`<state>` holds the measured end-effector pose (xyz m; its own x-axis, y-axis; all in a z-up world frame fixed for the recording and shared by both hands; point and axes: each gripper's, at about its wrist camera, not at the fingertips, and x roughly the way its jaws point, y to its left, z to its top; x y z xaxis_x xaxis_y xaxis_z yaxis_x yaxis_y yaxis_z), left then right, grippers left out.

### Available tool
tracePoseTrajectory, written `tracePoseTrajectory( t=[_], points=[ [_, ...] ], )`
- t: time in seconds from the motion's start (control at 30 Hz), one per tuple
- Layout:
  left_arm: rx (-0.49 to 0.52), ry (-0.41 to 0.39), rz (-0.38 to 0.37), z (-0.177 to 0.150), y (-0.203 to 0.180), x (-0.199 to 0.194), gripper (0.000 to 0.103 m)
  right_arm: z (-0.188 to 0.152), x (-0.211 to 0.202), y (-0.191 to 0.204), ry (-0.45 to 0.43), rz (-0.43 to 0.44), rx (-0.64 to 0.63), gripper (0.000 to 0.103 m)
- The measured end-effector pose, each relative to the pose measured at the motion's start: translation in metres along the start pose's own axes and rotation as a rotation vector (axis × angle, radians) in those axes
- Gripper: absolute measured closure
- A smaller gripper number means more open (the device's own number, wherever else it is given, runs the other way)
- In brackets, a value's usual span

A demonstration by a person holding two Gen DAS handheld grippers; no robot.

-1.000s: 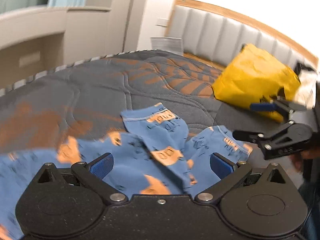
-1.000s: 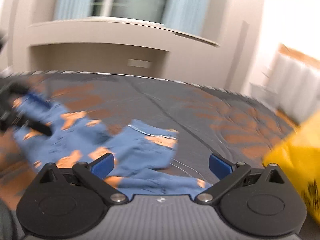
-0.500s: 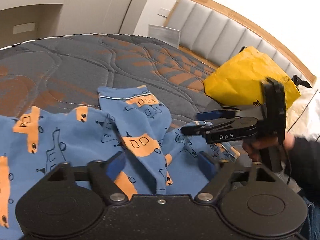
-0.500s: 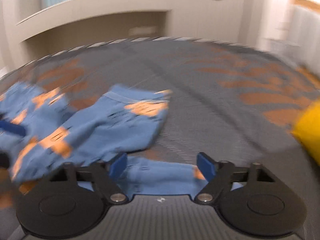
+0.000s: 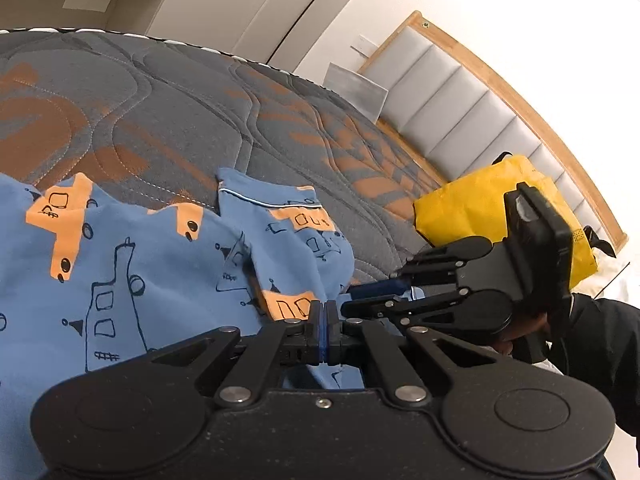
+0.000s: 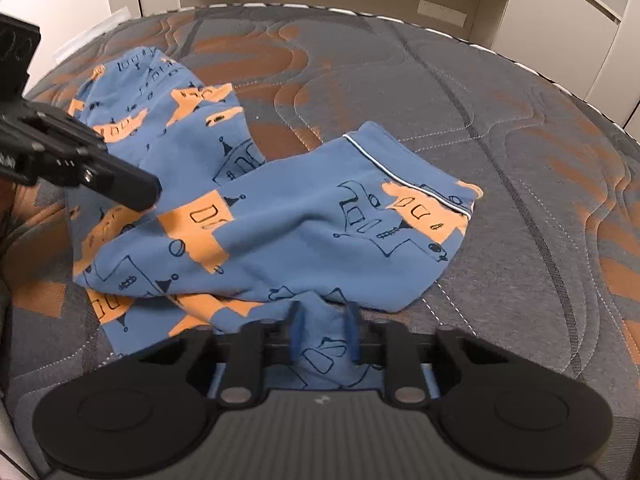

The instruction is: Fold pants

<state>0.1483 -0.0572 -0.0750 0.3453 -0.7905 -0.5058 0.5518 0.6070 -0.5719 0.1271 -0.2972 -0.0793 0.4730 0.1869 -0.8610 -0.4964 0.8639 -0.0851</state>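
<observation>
The blue pants (image 6: 280, 208), printed with orange patches and dark line drawings, are lying crumpled on the grey and orange quilted mattress (image 6: 500, 128); one white-piped cuff is resting toward the far side while the bulk is spreading to the left in both views. The left gripper (image 5: 324, 330) is sitting low over the near edge of the cloth with its blue pads pressed flat together; cloth is lying right under and behind the tips, but whether a fold is being pinched between them cannot be told. The right gripper (image 6: 322, 338) is closing its jaws around a raised ridge of the pants, which is standing between the two blue pads; the pads are blurred, so whether they are already pressing the fabric is unclear.

The left wrist view is showing the right gripper from the side, its tips reaching to the pants' edge just beside the left gripper's own tips, with a hand (image 5: 520, 334) and a dark sleeve (image 5: 600, 352) behind it; it is also showing a padded headboard (image 5: 460, 112) and a yellow bag (image 5: 472, 216) lying on the mattress near it; the bag's contents are not showing. The right wrist view is showing the left gripper coming in from the left over the pants, and pale cabinets (image 6: 560, 20) beyond the bed.
</observation>
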Motion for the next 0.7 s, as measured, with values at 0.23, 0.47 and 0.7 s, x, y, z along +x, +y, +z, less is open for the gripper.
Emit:
tracePoseTrajectory(
  t=[0.23, 0.47, 0.7],
  points=[
    [0.053, 0.009, 0.046, 0.000, -0.007, -0.004, 0.079, 0.005, 0.005, 0.000, 0.001, -0.100, 0.030, 0.094],
    [0.055, 0.064, 0.002, -0.001, -0.010, 0.000, 0.059, 0.009, -0.020, -0.013, -0.047, -0.108, 0.074, 0.053],
    [0.018, 0.131, -0.009, -0.007, -0.003, 0.008, 0.060, 0.063, -0.018, -0.020, -0.142, -0.125, 0.182, 0.032]
  ],
)
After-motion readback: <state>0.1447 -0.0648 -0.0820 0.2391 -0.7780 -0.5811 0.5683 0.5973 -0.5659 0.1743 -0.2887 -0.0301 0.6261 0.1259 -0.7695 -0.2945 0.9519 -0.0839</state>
